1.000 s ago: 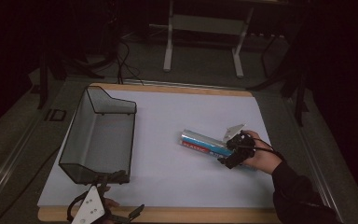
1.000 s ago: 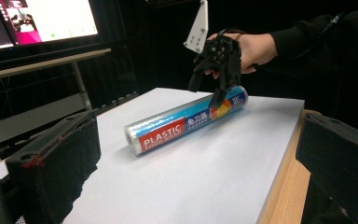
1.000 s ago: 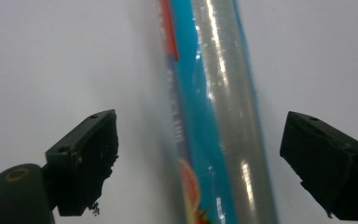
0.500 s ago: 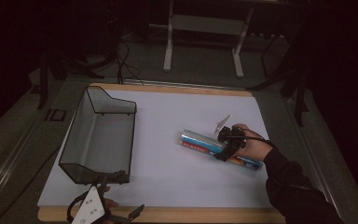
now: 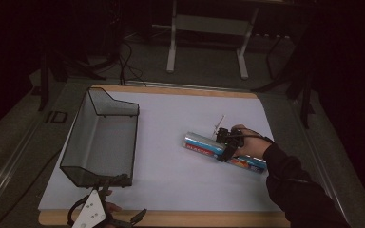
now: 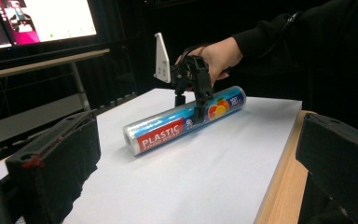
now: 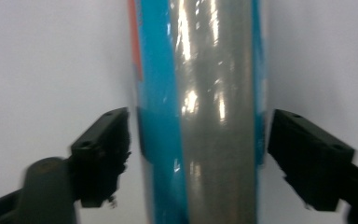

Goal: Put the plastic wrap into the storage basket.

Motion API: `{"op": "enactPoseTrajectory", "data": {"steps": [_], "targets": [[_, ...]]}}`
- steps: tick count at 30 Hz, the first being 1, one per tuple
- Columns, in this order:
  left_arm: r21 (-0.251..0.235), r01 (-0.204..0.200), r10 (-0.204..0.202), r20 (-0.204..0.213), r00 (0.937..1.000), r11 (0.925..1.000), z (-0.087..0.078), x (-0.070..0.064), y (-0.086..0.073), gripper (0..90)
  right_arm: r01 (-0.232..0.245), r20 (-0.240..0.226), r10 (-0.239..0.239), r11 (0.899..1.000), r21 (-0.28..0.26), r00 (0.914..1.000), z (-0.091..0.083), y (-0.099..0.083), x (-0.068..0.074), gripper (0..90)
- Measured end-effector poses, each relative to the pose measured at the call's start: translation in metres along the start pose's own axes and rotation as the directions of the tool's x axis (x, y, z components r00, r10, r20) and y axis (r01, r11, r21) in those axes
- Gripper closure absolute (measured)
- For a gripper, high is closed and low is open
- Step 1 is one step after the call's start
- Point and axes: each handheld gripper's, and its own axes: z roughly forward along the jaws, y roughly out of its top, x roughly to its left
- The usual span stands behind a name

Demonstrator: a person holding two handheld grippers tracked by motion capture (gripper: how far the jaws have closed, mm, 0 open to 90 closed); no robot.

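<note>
A roll of plastic food wrap (image 5: 202, 143) lies on its side right of the table's middle; its label reads "PLASTIC FOOD WRAP" (image 6: 161, 134). My right gripper (image 5: 225, 145) is open and straddles the roll near its middle, one jaw on each side. In the right gripper view the roll (image 7: 205, 93) runs between the two jaws with a small gap on each side of the gripper (image 7: 200, 154). My left gripper (image 5: 126, 198) is open at the table's front left edge. Nothing sits between its jaws (image 6: 196, 177), and it looks toward the right gripper (image 6: 193, 100).
A black wire-mesh basket (image 5: 114, 108) stands on the left of the white sheet (image 5: 171, 180), just beyond my left gripper. The table's wooden front edge (image 5: 195, 219) runs along the bottom. A metal stand (image 5: 206, 23) stands on the floor behind the table.
My right gripper has moved left along the roll, from its right end to about its middle, and now straddles it. The left gripper has stayed put.
</note>
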Motion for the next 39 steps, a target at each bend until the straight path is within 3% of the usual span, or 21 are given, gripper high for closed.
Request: {"op": "enactPoseTrajectory", "data": {"steps": [8, 14, 24, 28, 32, 39], "targets": [[-0.003, 0.004, -0.004, 0.006, 1.0, 1.0, 0.0, 0.0, 0.0, 0.6, -0.009, -0.025, 0.01, 0.999, 0.047, 0.9996, 0.01, 0.005, -0.001, 18.5], [-0.004, 0.005, -0.005, 0.011, 0.9999, 1.0, 0.0, 0.0, 0.0, 0.6, -0.007, -0.042, 0.008, 1.0, 0.029, 0.9991, 0.013, 0.008, 0.002, 13.3], [0.0, -0.003, 0.003, 0.009, 1.0, 1.0, 0.0, -0.001, 0.0, 0.6, -0.023, 0.004, 0.023, 0.999, 0.049, 0.9997, 0.018, 0.008, 0.0, 25.3], [0.003, -0.006, 0.006, 0.007, 1.0, 1.0, 0.0, -0.001, 0.0, 0.6, -0.024, -0.012, 0.025, 0.998, 0.065, 0.9996, 0.019, 0.008, -0.002, 27.8], [0.006, -0.009, 0.009, 0.004, 1.0, 0.9999, 0.001, -0.002, 0.0, 0.6, 0.035, -0.002, -0.035, 0.994, 0.106, 0.9994, 0.02, 0.012, 0.001, 30.7], [0.01, -0.012, 0.012, -0.001, 0.9999, 0.9999, 0.001, -0.002, -0.001, 0.6, 0.039, -0.008, -0.038, 0.991, 0.131, 0.9992, 0.02, 0.016, 0.001, 31.4]]}}
